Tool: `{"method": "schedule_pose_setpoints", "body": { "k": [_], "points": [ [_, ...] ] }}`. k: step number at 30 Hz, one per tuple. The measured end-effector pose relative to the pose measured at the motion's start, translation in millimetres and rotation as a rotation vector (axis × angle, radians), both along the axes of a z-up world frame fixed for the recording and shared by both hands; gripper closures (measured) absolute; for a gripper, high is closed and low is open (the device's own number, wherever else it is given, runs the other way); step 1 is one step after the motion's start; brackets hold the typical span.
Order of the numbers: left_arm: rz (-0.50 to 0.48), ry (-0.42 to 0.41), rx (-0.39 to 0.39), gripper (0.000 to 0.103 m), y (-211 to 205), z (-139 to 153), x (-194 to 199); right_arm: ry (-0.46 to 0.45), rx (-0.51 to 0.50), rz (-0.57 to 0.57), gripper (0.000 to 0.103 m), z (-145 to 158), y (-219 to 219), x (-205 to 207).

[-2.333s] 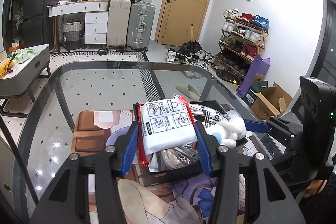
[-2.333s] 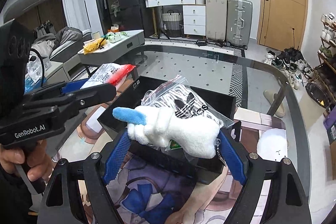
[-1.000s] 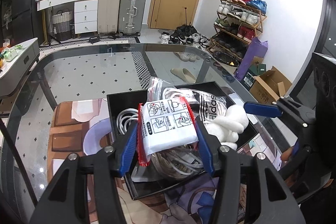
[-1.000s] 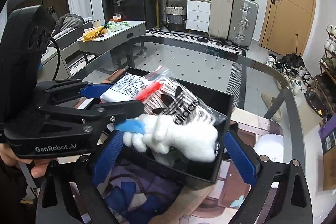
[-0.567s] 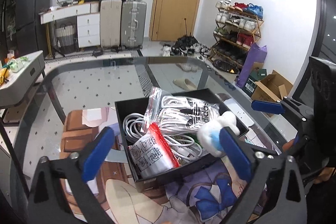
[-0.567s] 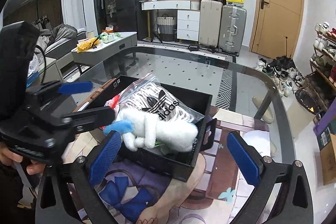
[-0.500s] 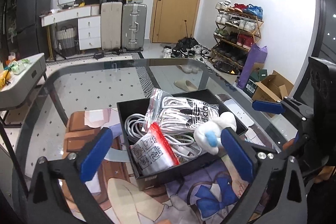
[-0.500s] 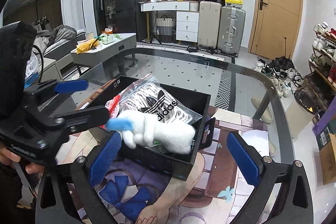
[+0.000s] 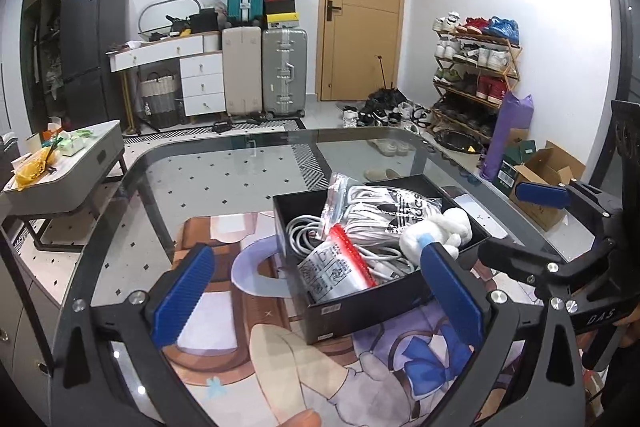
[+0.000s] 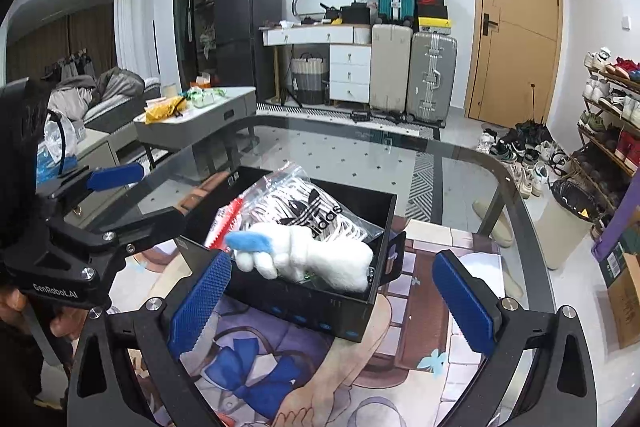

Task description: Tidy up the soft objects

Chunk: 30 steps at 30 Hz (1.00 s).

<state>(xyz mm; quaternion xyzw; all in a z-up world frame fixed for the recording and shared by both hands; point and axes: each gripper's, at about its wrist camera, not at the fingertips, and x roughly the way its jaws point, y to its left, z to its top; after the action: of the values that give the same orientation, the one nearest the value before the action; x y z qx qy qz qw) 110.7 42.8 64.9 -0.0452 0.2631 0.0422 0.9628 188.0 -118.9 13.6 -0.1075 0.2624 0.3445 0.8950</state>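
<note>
A black box stands on a printed mat on the glass table. In it lie a white packet with a red edge, a clear bag of white cords with a black logo, coiled white cable and a white plush toy with a blue tip. My left gripper is open, drawn back in front of the box, nothing between its pads. My right gripper is open too, near the box's other side, its jaws empty.
The printed mat covers the near part of the glass table. A low grey side table stands to the left. Suitcases, a drawer unit, a door and a shoe rack line the room beyond.
Both grippers opened, letting the white packet and the plush toy drop into the box. Both then pulled back from the box and rose slightly.
</note>
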Motion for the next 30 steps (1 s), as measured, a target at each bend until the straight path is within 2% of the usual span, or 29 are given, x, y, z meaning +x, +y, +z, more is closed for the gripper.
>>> {"method": "schedule_pose_setpoints", "body": {
  "k": [10, 23, 30],
  "points": [
    [0.067, -0.029, -0.01, 0.0, 7.2, -17.5, -15.6, -0.058, 0.048, 0.017, 0.001, -12.3, -3.5, -21.0],
    [0.083, -0.058, 0.019, 0.0, 1.0, -32.8, -19.6, -0.081, 0.067, 0.004, 0.001, -32.2, -8.8, -23.4],
    [0.089, -0.067, 0.025, 0.0, 0.1, -32.7, -22.0, -0.105, 0.078, -0.018, 0.001, -30.3, -12.2, -25.2]
  ]
}}
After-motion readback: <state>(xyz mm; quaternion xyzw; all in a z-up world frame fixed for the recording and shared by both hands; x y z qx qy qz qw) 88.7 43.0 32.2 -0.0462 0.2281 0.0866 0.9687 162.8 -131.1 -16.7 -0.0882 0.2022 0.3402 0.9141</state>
